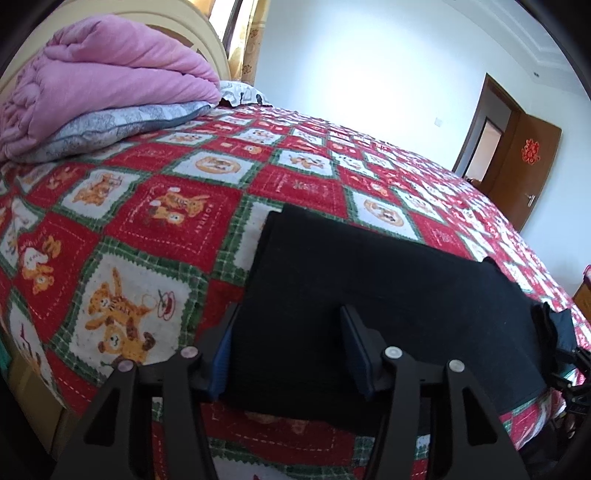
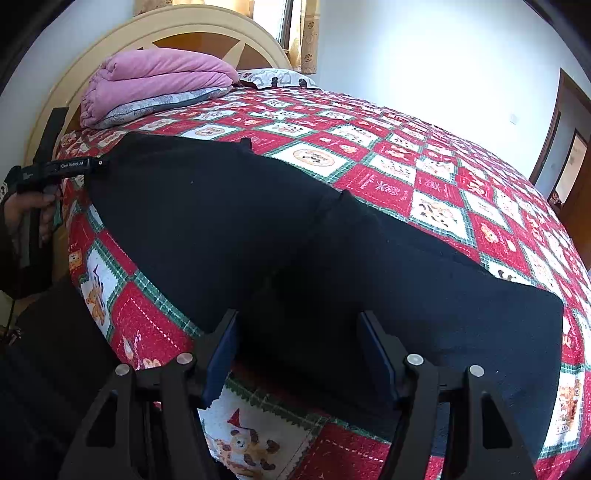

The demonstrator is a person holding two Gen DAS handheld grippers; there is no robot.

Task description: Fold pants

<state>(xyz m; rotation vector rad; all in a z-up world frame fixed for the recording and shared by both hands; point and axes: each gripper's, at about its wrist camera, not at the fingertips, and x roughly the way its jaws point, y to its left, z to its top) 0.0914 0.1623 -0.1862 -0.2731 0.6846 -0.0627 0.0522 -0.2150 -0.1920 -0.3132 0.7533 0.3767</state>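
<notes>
Black pants (image 2: 295,236) lie flat on a red, green and white patchwork bedspread (image 2: 424,177), stretched along the near edge of the bed. My left gripper (image 1: 290,343) is open, its blue-padded fingers standing either side of one end of the pants (image 1: 351,295). My right gripper (image 2: 299,350) is open over the near edge of the pants, which lie between its fingers. The left gripper also shows at the far left of the right wrist view (image 2: 92,164), at the pants' end. The right gripper shows at the right edge of the left wrist view (image 1: 554,325).
A folded pink quilt (image 1: 103,81) on a grey pillow (image 1: 122,125) lies at the head of the bed by a cream headboard (image 2: 177,26). A brown door (image 1: 532,170) stands open at the far right. The bedspread (image 1: 184,206) stretches beyond the pants.
</notes>
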